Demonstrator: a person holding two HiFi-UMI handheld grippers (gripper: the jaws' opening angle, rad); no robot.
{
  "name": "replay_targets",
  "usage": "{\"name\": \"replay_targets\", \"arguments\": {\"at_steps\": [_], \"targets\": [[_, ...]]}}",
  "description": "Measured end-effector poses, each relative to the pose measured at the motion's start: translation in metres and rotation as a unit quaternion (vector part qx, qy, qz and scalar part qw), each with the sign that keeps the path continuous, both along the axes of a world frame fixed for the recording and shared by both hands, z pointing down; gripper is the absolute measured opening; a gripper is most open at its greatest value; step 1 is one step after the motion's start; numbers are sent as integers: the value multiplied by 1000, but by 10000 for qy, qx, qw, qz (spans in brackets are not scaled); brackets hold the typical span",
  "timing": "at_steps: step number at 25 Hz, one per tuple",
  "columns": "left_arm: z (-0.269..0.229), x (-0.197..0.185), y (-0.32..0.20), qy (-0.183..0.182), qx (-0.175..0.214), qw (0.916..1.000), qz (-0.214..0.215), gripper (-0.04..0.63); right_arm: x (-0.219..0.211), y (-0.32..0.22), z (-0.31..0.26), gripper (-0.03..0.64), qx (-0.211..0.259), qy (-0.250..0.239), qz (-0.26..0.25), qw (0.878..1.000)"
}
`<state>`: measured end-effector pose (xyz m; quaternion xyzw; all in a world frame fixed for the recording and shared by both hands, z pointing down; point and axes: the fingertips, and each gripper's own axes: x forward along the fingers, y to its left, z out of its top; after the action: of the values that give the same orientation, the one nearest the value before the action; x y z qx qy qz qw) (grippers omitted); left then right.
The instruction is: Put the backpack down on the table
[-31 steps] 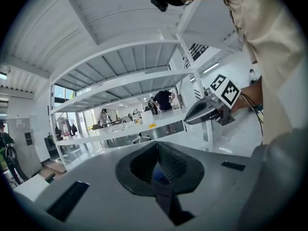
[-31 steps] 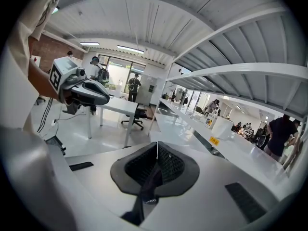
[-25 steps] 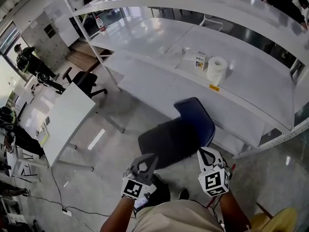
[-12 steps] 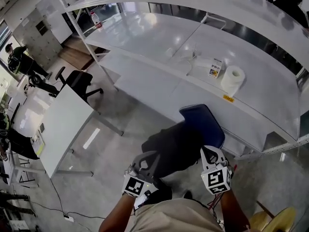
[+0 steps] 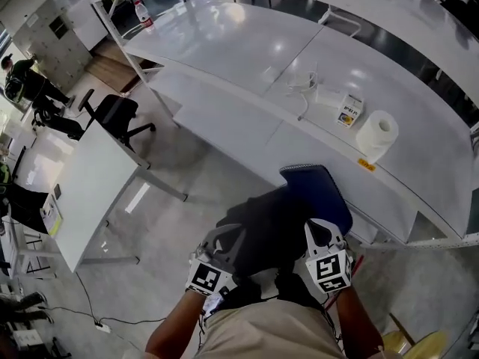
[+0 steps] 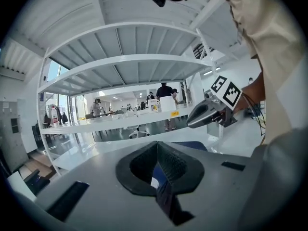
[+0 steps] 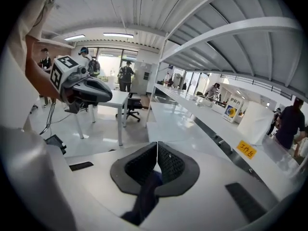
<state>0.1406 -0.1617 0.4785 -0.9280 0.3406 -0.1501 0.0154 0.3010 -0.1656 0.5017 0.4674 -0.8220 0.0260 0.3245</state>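
Since 1 s ago both grippers & the backpack [image 5: 273, 219] have come fwd toward the white table [image 5: 224, 51]; its paper roll [image 5: 376, 134] & box [image 5: 349, 111] show nearer. L gripper [image 6: 156, 170] & R gripper [image 7: 156, 167] each have jaws pinched tight on a dark strap [image 6: 166, 201] of the pack. It hangs in the air betw. them, near the table's front edge, not on it.

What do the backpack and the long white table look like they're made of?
Backpack: looks like soft matte fabric, black and navy; it sags and folds. Table: hard glossy white top, perhaps laminate or painted metal; it mirrors the lights.
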Motion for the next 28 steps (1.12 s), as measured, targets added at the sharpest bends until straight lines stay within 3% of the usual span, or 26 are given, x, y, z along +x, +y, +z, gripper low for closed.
{"name": "replay_targets", "arguments": {"at_steps": [5,11,16,19,23,24,26,28], "targets": [[-5,11,-18,22,-46,9988,-484,12,10,-23,12,26,-178,-42,-503,9986],[8,18,-48,-68,-112,9961,-872,12,19,-51,31,26,-362,-257,-718,9964],[42,16,-53,-225,-486,9924,-1112,12,23,-54,74,26,-933,-395,-931,9905],[85,5,-52,-341,-899,9876,-1237,12,25,-53,117,28,-1435,-510,-930,9840],[168,-26,-43,-167,-1776,9725,-1498,14,19,-51,196,51,-2150,-587,-791,9716],[192,-35,-40,-135,-2000,9671,-1565,14,17,-51,215,126,-2295,-588,-728,9688],[246,-53,-34,-139,-2422,9555,-1679,22,15,-54,250,171,-2553,-613,-550,9633],[298,-71,-29,-125,-2818,9427,-1784,170,13,-58,281,192,-2739,-688,-341,9587]]}}
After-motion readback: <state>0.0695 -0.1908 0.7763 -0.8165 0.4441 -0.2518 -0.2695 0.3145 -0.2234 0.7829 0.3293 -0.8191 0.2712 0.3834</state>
